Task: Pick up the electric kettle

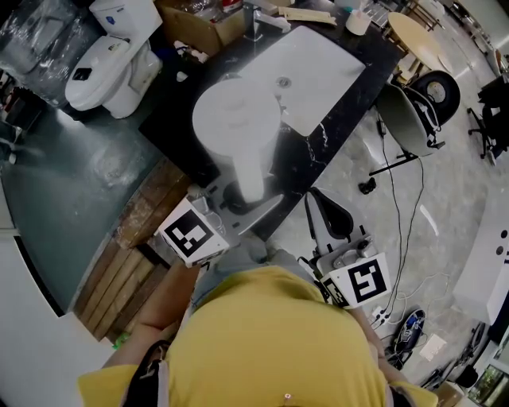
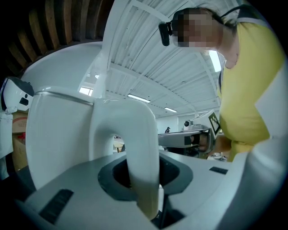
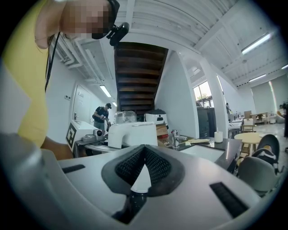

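Note:
A white electric kettle (image 1: 237, 127) stands on the black marble counter (image 1: 354, 119), just left of the sink. My left gripper (image 1: 238, 199) is shut on its handle (image 1: 251, 181). In the left gripper view the curved white handle (image 2: 140, 148) runs down between the pads, with the kettle body (image 2: 58, 134) behind it. My right gripper (image 1: 320, 204) hangs off the counter's near edge, to the right of the kettle and apart from it. In the right gripper view its pads (image 3: 155, 166) meet at the tips with nothing held, and the kettle (image 3: 132, 134) shows ahead to the left.
A white sink basin (image 1: 314, 75) with a faucet (image 1: 254, 20) fills the counter's far part. A toilet (image 1: 111, 63) and a cardboard box (image 1: 199, 28) stand at the upper left. Wooden slats (image 1: 131, 266) lie at the near left. A chair (image 1: 409, 119) and cables are on the floor at the right.

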Demonstrator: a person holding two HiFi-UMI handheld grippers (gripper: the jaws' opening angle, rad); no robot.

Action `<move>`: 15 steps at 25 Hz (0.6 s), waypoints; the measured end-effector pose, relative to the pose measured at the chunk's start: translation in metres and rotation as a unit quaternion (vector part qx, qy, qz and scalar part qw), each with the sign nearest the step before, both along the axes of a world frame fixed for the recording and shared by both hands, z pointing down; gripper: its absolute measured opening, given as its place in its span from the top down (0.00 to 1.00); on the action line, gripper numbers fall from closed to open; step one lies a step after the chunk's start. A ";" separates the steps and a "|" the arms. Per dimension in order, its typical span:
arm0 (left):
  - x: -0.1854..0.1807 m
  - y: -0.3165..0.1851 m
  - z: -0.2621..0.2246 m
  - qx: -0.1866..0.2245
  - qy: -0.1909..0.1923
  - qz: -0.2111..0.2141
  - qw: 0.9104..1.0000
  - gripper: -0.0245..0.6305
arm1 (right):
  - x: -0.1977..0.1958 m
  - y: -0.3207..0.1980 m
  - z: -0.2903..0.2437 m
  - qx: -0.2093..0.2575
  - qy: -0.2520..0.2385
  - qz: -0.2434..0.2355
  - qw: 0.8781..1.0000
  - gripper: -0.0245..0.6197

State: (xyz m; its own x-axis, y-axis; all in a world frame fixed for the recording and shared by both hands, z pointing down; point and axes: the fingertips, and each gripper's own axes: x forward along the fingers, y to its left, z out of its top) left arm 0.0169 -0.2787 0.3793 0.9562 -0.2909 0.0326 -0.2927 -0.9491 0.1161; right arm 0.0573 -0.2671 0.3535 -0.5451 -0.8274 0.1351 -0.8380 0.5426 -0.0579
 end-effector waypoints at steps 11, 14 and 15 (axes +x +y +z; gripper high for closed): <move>0.000 -0.001 -0.019 0.011 0.007 -0.021 1.000 0.81 | 0.004 -0.001 -0.003 0.005 -0.003 0.001 1.000 0.94; -0.001 0.000 -0.025 0.019 0.001 -0.023 1.000 0.81 | 0.001 -0.002 -0.004 0.007 -0.006 -0.003 1.000 0.94; -0.002 0.001 -0.028 0.021 0.000 -0.024 0.999 0.81 | 0.000 -0.003 -0.005 0.007 -0.006 -0.004 1.000 0.94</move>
